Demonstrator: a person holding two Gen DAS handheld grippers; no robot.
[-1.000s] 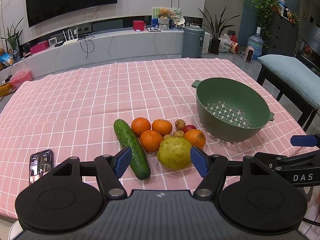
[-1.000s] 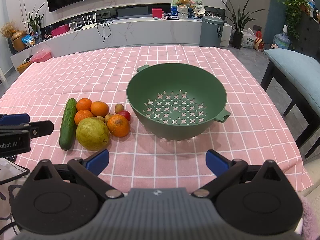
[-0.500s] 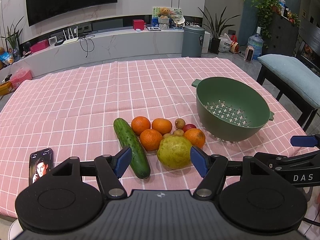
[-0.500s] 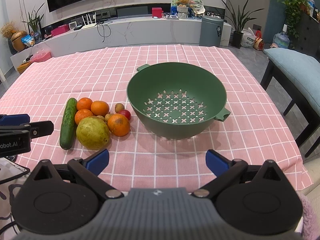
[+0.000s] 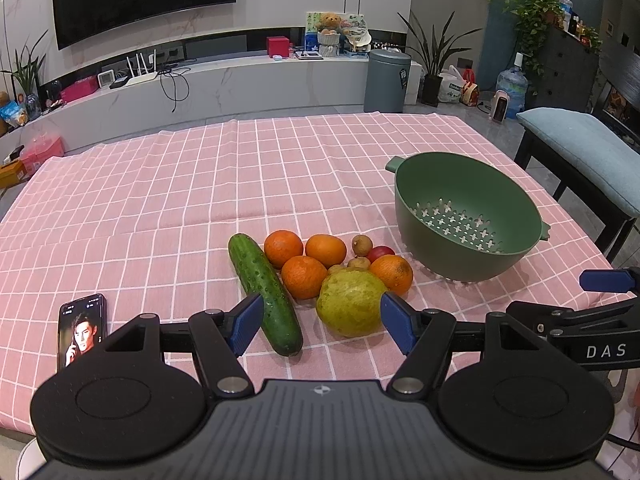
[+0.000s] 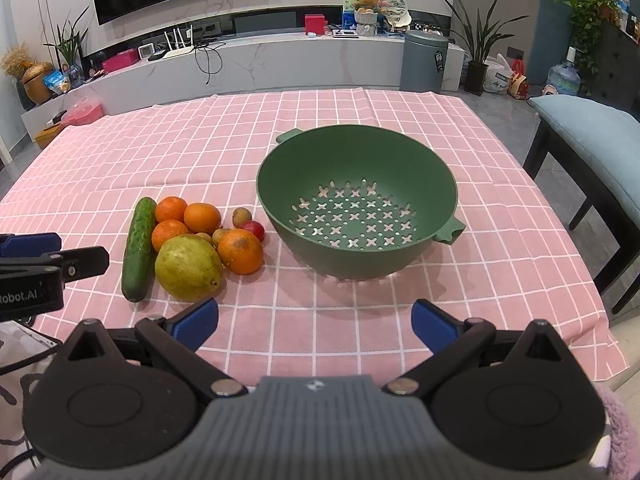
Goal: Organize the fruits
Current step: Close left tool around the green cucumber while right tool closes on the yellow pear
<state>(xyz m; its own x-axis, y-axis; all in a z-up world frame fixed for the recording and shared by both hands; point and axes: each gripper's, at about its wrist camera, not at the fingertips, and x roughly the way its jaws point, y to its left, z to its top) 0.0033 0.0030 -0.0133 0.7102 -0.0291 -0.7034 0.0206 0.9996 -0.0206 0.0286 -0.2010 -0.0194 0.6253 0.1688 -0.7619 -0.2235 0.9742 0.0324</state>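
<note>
Two grippers over a pink checked tabletop (image 5: 160, 200), phone (image 5: 82, 328) at left, left gripper (image 5: 320, 322) jaws spread wide and empty, cucumber (image 5: 264, 292), oranges (image 5: 304, 276), pear (image 5: 352, 302) clustered just left of an empty green colander (image 6: 356, 204), right gripper (image 6: 314, 322) lettered "DAS", jaws wide, empty.

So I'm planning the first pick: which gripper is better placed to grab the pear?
Left gripper: open, with the pear directly ahead between its fingers. The right gripper faces the green colander.

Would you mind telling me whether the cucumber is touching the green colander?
Apart. The right wrist view shows the cucumber left of the fruit pile, with oranges and pink cloth between it and the colander.
</note>
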